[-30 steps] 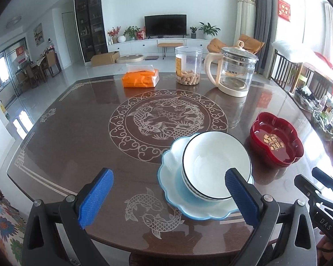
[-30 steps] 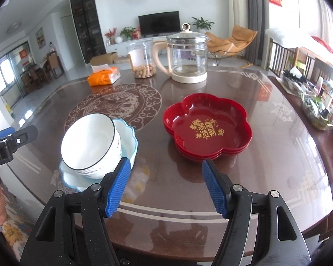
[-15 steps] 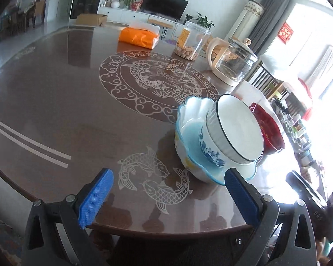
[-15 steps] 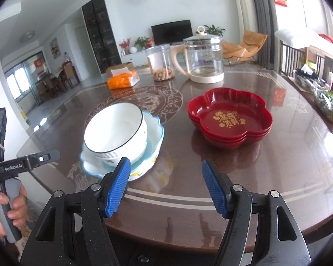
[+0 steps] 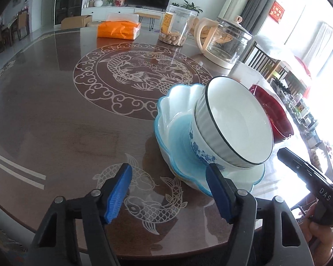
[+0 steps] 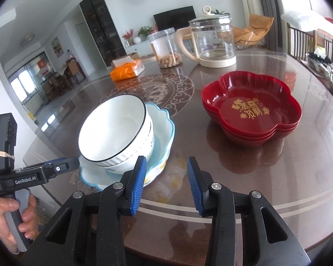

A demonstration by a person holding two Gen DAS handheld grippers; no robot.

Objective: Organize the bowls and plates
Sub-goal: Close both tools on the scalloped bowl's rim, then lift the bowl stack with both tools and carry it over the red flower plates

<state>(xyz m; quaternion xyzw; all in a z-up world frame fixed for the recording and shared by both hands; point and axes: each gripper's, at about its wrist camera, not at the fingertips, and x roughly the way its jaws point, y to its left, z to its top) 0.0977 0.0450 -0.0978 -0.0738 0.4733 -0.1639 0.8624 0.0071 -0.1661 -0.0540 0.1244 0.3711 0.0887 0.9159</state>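
The left gripper [image 5: 167, 191] had its two blue fingers [image 5: 117, 191] spread apart, with nothing between them, above the near edge of the table [image 5: 44, 110]. Its right finger stood just in front of the rim of the blue scalloped plate [image 5: 173, 119], but the left view did not show if it touched. In this plate sat the white bowl [image 5: 235, 119] with a dark rim, tilted, and it seemed to rest in a second bowl with blue flowers [image 5: 202, 153]. The right gripper [image 6: 165, 182] also had its fingers [image 6: 138, 182] parted and empty, with a narrower gap. Its left finger was close to the near side of the blue scalloped plate [image 6: 162, 124]; the white bowl [image 6: 113, 128] lay ahead and to the left of the fingers. The stack of red flower-shaped dishes [image 6: 253, 113] stood ahead and to the right, well apart from the plate. The right view showed the gold characters inside the top dish, while the left view showed only an edge of the red dishes [image 5: 275, 115] behind the bowl. The right view also showed the left hand [image 6: 15, 221] around its handle. Farther beyond the fingers stood the glass kettle [image 6: 213, 42], the plastic jar [image 6: 166, 48] and the orange tissue pack [image 6: 126, 69].
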